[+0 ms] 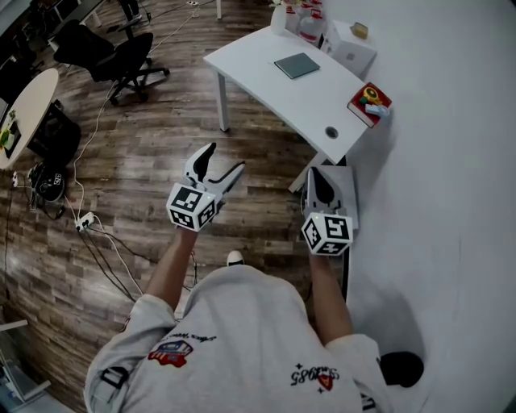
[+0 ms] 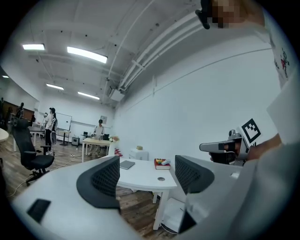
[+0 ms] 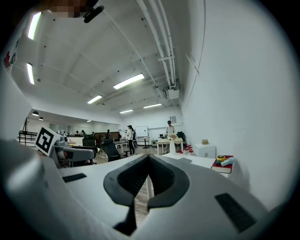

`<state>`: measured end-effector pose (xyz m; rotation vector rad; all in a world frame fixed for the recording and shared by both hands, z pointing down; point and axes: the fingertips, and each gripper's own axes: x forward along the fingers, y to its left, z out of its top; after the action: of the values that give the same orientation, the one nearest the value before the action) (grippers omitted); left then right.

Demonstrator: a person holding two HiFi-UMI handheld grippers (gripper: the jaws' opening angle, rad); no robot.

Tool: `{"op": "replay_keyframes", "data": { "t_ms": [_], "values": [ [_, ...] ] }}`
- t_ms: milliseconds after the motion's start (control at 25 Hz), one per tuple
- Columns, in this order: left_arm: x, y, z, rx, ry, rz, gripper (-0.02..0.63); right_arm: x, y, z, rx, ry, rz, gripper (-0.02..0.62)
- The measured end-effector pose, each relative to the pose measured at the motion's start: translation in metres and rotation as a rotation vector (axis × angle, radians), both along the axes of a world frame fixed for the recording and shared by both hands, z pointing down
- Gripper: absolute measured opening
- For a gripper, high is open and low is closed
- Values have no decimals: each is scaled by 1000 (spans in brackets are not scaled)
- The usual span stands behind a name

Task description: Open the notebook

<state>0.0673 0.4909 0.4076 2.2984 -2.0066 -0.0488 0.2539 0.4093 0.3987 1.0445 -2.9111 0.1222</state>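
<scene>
1. The notebook (image 1: 297, 64) lies flat and closed on the white table (image 1: 266, 85), toward the table's far end. In the head view it sits at about 12 o'clock from the two grippers and well apart from both. It is one grey slab, too small in every view for any cover detail to show.
2. In the left gripper view the notebook (image 2: 127, 164) shows in the gap between the jaws, far off on the tabletop.
3. One red book (image 1: 368, 105) lies at 4 o'clock from the notebook, at the table's wall-side edge. Small yellow and pale things rest on it, too small to tell what they are.
4. One white box (image 1: 351, 48) stands at 2 o'clock from the notebook, with a small thing on top that is hard to make out.
5. Bottles (image 1: 305, 20) at 12 o'clock are cut off by the top edge, so they cannot be counted.
6. The left gripper (image 1: 226, 158) is held in the air over the wooden floor (image 1: 145, 161) with its jaws spread wide and nothing between them.
7. The right gripper (image 1: 316, 173) is held near the table's near end, its jaws pressed together on nothing.
8. One black office chair (image 1: 121, 56) stands at 9 o'clock from the table.
</scene>
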Motion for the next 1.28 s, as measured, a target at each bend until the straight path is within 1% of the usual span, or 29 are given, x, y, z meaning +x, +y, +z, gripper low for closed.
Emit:
{"op": "replay_keyframes", "data": {
  "t_ms": [200,400,640,800,920,1040,1280],
  "values": [
    [-9,-13,6,-2,-21,13,350,-4,-5,8,-12,-2,23,-2],
    [-10,-31,15,-34,-19,27,349,-4,-13,23,-51,20,40,-2],
    [-14,-72,29,-79,-7,49,348,-12,-52,28,-80,15,52,-2],
    [-32,-122,42,-93,1,46,348,-33,-105,42,-92,15,45,-2],
    [-47,-174,43,-101,-10,43,347,-51,-163,42,-97,-1,37,-2],
    [-62,-226,37,-107,-29,35,346,-70,-222,39,-126,-34,31,-2],
    [-94,-322,22,-99,-52,-13,336,-115,-322,29,-118,-52,-40,-2]
  ]
}}
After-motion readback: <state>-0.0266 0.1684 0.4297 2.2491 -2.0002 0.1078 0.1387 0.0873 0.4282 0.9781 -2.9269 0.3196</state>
